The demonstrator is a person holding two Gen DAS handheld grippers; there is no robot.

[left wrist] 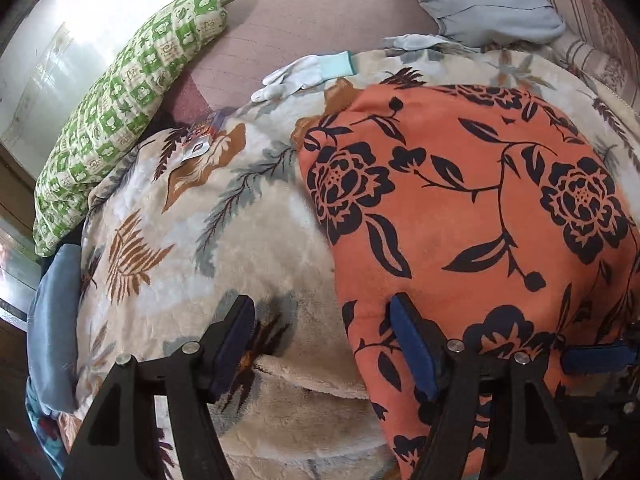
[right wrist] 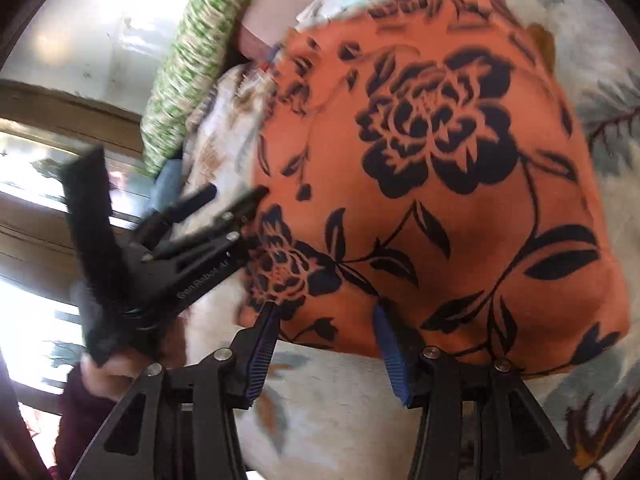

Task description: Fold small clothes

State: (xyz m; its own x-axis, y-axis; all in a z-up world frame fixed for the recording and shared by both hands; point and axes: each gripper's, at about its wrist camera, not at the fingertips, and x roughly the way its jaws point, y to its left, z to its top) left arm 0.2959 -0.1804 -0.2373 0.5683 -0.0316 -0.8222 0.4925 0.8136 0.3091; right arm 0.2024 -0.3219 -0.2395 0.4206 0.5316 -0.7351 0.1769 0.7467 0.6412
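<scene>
Left wrist view showed the orange cloth w/ black flower print lying spread flat on a cream plush blanket w/ brown & grey leaf pattern, on a bed. Left claw hung over the cloth's near-left edge, jaws apart: one blue pad over the blanket, the other over the orange fabric, nothing pinched. Right wrist view, somewhat blurred, had the right claw at the cloth's near hem, jaws apart approx. either side of the edge, not clamped on it so far as could be told.

Handling, as a judgement: the cloth looked thin, light & fully limp, w/ a smooth, maybe slightly slick weave. It lay w/o stiff creases, so it would likely drape & sag from any lifted point and slide easily over the plush pile. No breakage risk; main risks were pinching blanket fibres together w/ the hem, or the cloth bunching if only one corner got pulled. Best hold: near corners or near hem, one claw each, gripping the edge only, lifting evenly so the fold stays square.

Also on the bed, well apart from the cloth: green-and-cream patterned quilted pillow, white fabric glove w/ teal cuff, pale grey-blue pillow.
</scene>
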